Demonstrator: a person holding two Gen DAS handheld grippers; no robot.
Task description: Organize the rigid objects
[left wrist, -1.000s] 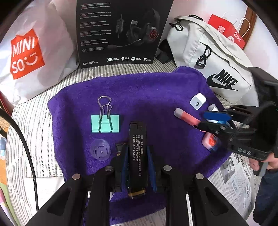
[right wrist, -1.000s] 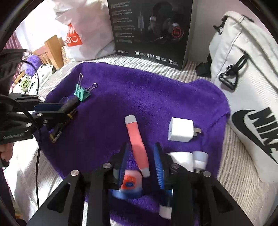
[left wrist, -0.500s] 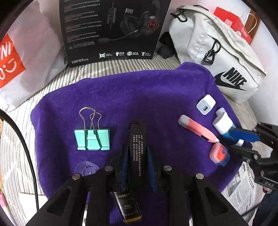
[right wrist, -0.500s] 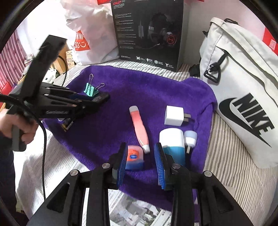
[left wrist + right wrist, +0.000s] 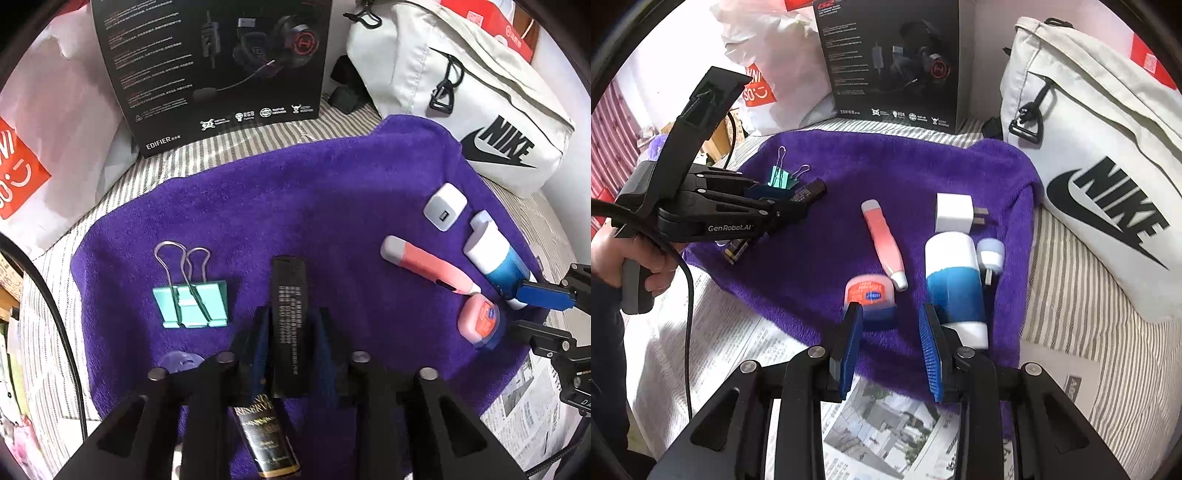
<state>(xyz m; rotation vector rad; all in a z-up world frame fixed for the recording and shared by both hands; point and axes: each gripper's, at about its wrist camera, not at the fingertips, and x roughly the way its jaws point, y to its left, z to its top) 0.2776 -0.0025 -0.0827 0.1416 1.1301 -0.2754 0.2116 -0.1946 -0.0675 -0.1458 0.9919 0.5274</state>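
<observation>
The left claw (image 5: 290, 332) is opening around the black tube (image 5: 290, 314) on the purple towel (image 5: 295, 206), while the right claw (image 5: 890, 332) hovers apart, empty; next, withdraw cleanly.

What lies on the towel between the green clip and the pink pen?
A black stick, between the left gripper's opening jaws, seen in the left wrist view.

NIKE on bag (image 5: 1108, 155), EDIFIER on box (image 5: 221, 66)

Binder clip (image 5: 190, 305) left of tube (image 5: 289, 325)
</observation>
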